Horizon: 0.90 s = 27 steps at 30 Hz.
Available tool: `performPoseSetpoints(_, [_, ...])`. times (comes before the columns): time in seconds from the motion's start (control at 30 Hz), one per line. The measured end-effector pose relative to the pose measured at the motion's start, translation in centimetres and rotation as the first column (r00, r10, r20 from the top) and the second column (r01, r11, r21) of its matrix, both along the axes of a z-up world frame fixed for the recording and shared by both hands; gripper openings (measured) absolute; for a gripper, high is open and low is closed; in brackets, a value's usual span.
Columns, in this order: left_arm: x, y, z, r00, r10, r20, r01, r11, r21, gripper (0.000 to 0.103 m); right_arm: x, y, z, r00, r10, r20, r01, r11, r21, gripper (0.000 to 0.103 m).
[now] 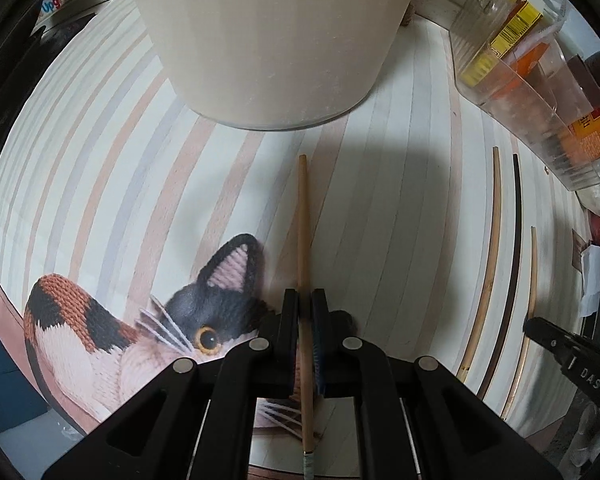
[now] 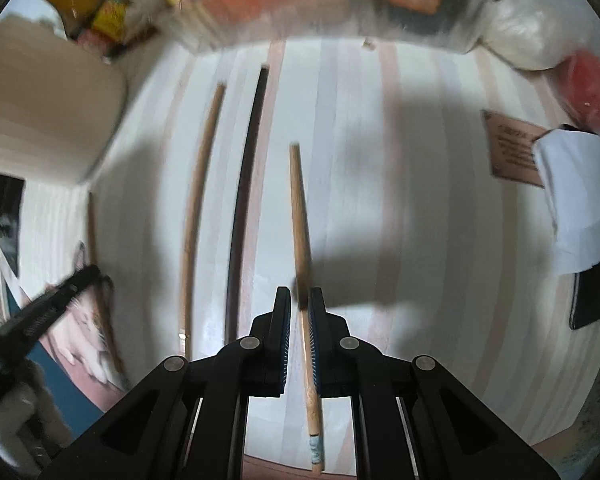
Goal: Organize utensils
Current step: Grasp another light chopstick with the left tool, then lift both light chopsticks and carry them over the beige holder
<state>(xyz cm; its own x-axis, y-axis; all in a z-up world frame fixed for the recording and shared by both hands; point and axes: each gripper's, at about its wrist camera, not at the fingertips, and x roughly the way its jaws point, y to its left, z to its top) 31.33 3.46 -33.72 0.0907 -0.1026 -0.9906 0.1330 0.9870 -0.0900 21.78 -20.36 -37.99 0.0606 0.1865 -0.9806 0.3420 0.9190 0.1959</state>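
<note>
left tongs [image 1: 305,300] pointing down, jaws clamped, right tongs [image 2: 299,300] likewise clamped

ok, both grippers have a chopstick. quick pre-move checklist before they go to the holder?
1. Left gripper shut on wooden chopstick: ok.
2. Right gripper shut on its wooden chopstick: ok.
3. Chopsticks lifted off the striped mat: cannot tell.
4. Cream utensil holder upright, just ahead of left gripper: ok.
5. Holder opening free: cannot tell, out of view.
6. Light chopstick and dark chopstick remain on the mat: not ok.

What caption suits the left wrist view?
Left gripper shut on a wooden chopstick before a cream container.
</note>
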Motion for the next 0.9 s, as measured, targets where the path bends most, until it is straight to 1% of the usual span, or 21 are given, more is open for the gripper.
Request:
performPoseSetpoints(0.03, [0.0,-0.3,-0.1,1.000,-0.002,-0.001,0.002,1.000,0.002,0.004,0.1,0.1,0.1,1.000,0.007,0.012,-0.007,1.000,-0.019,0.006])
performPoseSetpoints(0.07, [-0.8,-1.4,-0.5,1.000,-0.006,-0.007,0.006,1.000,0.003,0.004,0.0,0.3,0.1,1.000,0.011,0.001,-0.011,1.000,-0.027,0.006])
performPoseSetpoints(0.13, [-1.2,-1.7,-0.6,1.000,-0.020,-0.010,0.020,1.000,0.003,0.004,-0.2,0.5,0.0,1.000,0.015,-0.024,-0.016,0.999,-0.031,0.006])
performPoseSetpoints(0.27, [-2.1,-2.0,-0.4,0.998,-0.067,0.006,0.066,0.997,0.027,0.006,-0.7,0.9,-0.3,0.996,0.067,-0.060,-0.069,0.997,-0.035,0.006])
performPoseSetpoints(0.37, [-2.2,-2.4,-0.6,0.996,-0.090,0.003,0.090,0.995,0.039,0.007,0.1,1.4,-0.5,0.990,0.097,-0.103,-0.102,0.994,-0.040,0.006])
performPoseSetpoints(0.47, [-2.3,-2.7,-0.7,0.996,-0.095,0.004,0.094,0.995,0.043,0.007,0.4,1.8,-0.6,0.985,0.123,-0.120,-0.129,0.991,-0.042,0.006])
performPoseSetpoints(0.57, [-2.4,-3.0,-0.7,0.995,-0.102,0.005,0.102,0.994,0.050,0.007,1.0,2.0,-0.7,0.982,0.128,-0.137,-0.133,0.991,-0.027,0.006])
performPoseSetpoints(0.63, [-2.3,-3.4,-1.1,0.994,-0.105,0.005,0.105,0.993,0.052,0.007,3.0,1.4,-1.1,0.979,0.137,-0.148,-0.141,0.990,-0.020,0.006])
performPoseSetpoints(0.77, [-2.1,-3.6,-0.9,0.994,-0.111,0.006,0.110,0.992,0.057,0.007,3.6,1.0,-1.5,0.973,0.158,-0.168,-0.162,0.987,-0.011,0.006])
performPoseSetpoints(0.9, [-1.8,-4.1,-0.6,0.992,-0.126,0.019,0.125,0.990,0.064,0.007,4.1,0.9,-1.9,0.972,0.156,-0.178,-0.159,0.987,-0.003,0.006])
